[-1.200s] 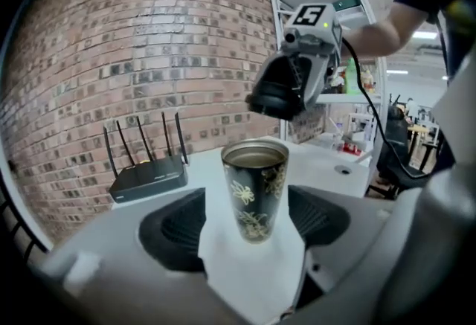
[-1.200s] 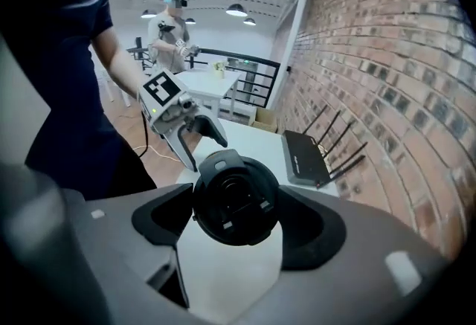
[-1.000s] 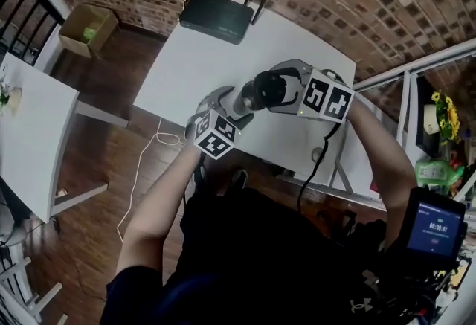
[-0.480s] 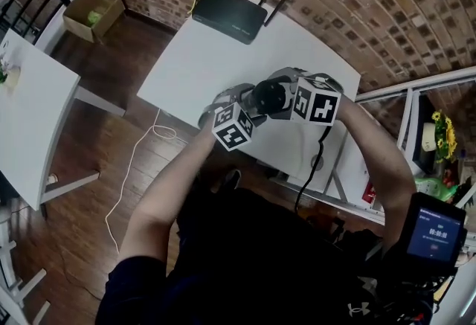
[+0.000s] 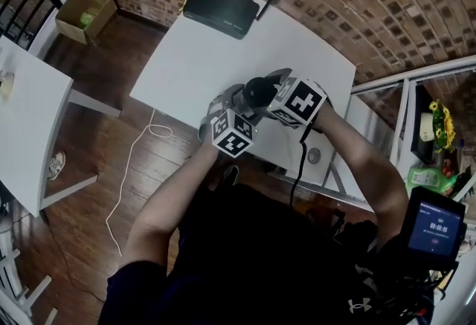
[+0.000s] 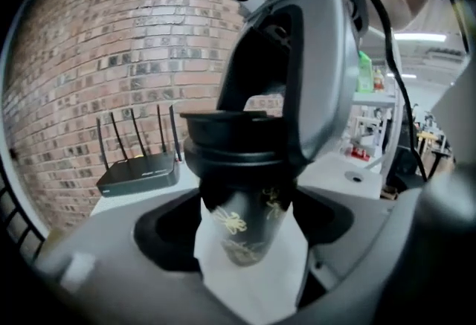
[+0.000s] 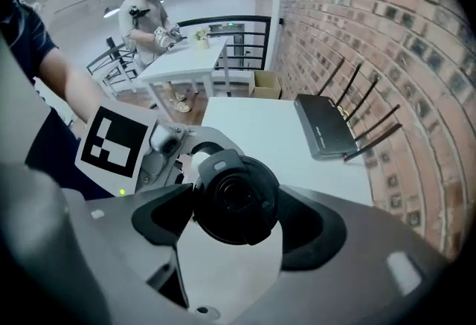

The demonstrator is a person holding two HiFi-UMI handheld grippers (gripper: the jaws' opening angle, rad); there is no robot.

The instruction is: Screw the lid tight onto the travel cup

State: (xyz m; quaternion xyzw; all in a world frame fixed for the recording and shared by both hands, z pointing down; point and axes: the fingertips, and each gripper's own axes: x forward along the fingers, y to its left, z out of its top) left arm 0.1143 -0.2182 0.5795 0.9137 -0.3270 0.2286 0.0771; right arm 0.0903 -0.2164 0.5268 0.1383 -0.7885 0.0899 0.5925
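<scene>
Our left gripper (image 6: pixel 247 243) pinches the travel cup (image 6: pixel 242 223) by its body; our right gripper (image 7: pixel 234 204) clamps the black lid (image 7: pixel 232 195), its marker cube (image 5: pixel 297 102) rolled further round than half a second ago, above the white table (image 5: pixel 186 56). The cardboard box (image 5: pixel 83 11) on the floor holds something green.

Router (image 5: pixel 220 13) at far edge of table (image 5: pixel 186 71), travel cup (image 5: pixel 239 100) above near side

Both hand-held grippers (image 5: pixel 229 102) (image 5: pixel 269 87) clamped, tip-to-tip
</scene>
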